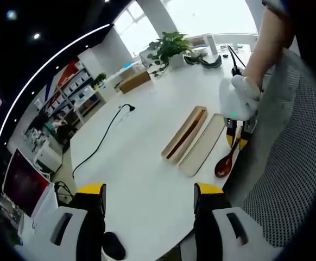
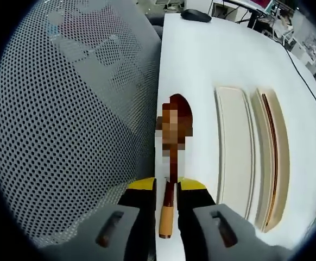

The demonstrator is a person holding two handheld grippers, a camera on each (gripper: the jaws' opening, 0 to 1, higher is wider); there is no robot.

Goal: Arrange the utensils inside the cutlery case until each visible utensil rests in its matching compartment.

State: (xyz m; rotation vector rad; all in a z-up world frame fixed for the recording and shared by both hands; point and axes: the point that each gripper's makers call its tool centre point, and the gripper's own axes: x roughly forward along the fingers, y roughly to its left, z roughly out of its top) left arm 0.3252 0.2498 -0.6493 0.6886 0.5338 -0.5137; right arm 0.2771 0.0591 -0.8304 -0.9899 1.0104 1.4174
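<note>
Spoon pickup at table edge.
Right gripper clamps brown wooden spoon; left gripper gapes empty. Next: lift toward open beige cutlery case.

Long beige cutlery case base, open, lies diagonally at frame centre in the left gripper view; something dark lies along its trough. Flat beige lid lies alongside, touching. Dark red-brown wooden spoon rests at the table edge beside the lid.
</note>
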